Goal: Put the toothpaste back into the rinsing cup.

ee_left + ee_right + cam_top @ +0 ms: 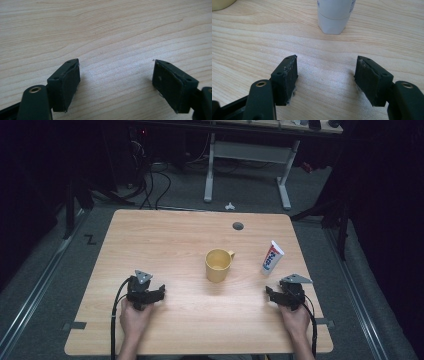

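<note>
My right gripper (325, 75): jaws wide, empty, facing the toothpaste tube (335, 15). Left gripper (116, 80): wide, idle. Step: approach; next, I reach forward and close on it.

Left tool (150, 292): held in the left hand (134, 316), low over the desk (165, 240), jaws spread wide, nothing between them. Right tool (281, 295): held in the right hand (296, 317), low over the desk, jaws equally wide, gap bare. Forearms enter from the near edge.
</note>
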